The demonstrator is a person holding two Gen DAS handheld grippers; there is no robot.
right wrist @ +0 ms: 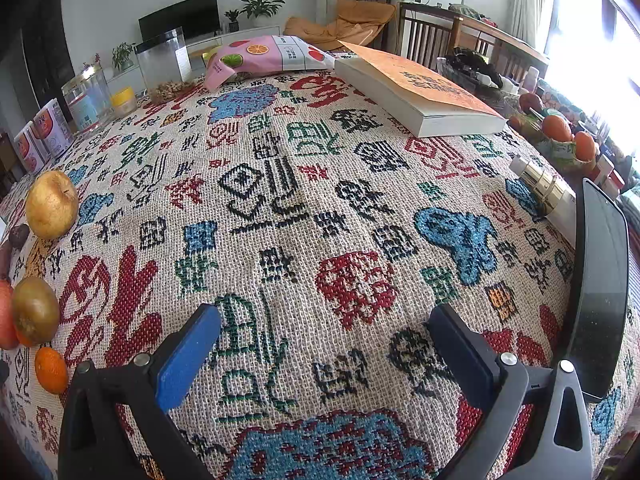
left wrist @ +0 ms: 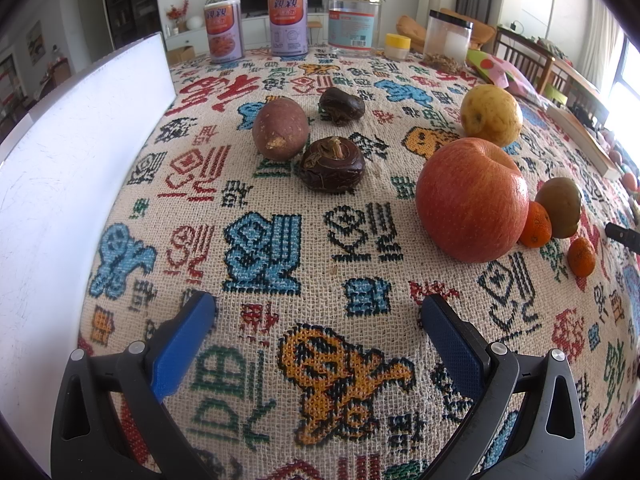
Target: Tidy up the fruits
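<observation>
In the left wrist view a big red apple (left wrist: pixel 472 200) lies at the right, with a yellow pear (left wrist: pixel 491 115) behind it, a brown-green fruit (left wrist: pixel 560 207) and two small oranges (left wrist: pixel 535 225) (left wrist: pixel 581 257) beside it. A purple-brown fruit (left wrist: pixel 280 128) and two dark water chestnuts (left wrist: pixel 333 165) (left wrist: pixel 341 105) lie in the middle. My left gripper (left wrist: pixel 318 312) is open and empty, low over the cloth. My right gripper (right wrist: pixel 324 326) is open and empty; the pear (right wrist: pixel 52 204), brown-green fruit (right wrist: pixel 35 309) and an orange (right wrist: pixel 51 370) show at its left.
A white tray (left wrist: pixel 80 140) stands at the left edge. Cans (left wrist: pixel 224 32), jars (left wrist: pixel 353 22) and a snack bag (right wrist: pixel 272 54) line the far side. A book (right wrist: pixel 416 92), a black tray (right wrist: pixel 600 292) and a gold tube (right wrist: pixel 544 188) lie at the right.
</observation>
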